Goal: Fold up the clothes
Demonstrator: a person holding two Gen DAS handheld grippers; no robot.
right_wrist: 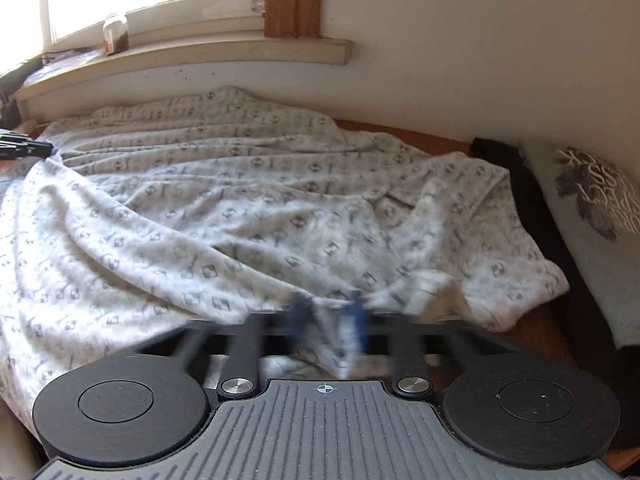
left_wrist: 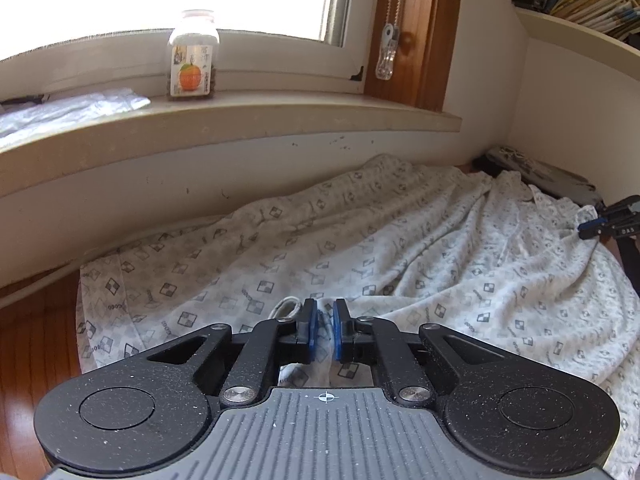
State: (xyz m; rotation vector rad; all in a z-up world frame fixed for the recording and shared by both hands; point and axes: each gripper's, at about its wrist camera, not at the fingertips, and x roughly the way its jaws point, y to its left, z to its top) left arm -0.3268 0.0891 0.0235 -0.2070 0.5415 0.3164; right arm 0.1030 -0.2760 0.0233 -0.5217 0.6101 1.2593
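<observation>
Patterned white garment, spread crumpled over the wooden surface below the window sill, far edge bunched against the wall, near edge at both grippers; looks like thin, soft knit, judged light and limp, no stiffness to hold a crease unaided, likely to sag and drag between two held points; not fragile, not slippery against the rubber pads, though a thin single layer could slide out of a shallow pinch. Best taken at hems and corners, both layers together, well into the pads and not at their tips; folds and ridges across the middle likely to need a pull taut before any fold lies flat.

Left gripper closed almost fully, blue pads nipping a ridge of cloth at the near edge, beside a small white drawstring loop; grip looks narrow but real. Right gripper blurred, jaws drawn close with a wad of the same fabric bunched between them at the near hem; seems pinched, though blur leaves the depth of the bite unclear. Seen also from the left wrist view at far right, at the cloth's edge.

Beyond: orange-labelled jar on the sill; grey printed cushion to the right, apart from the garment.
</observation>
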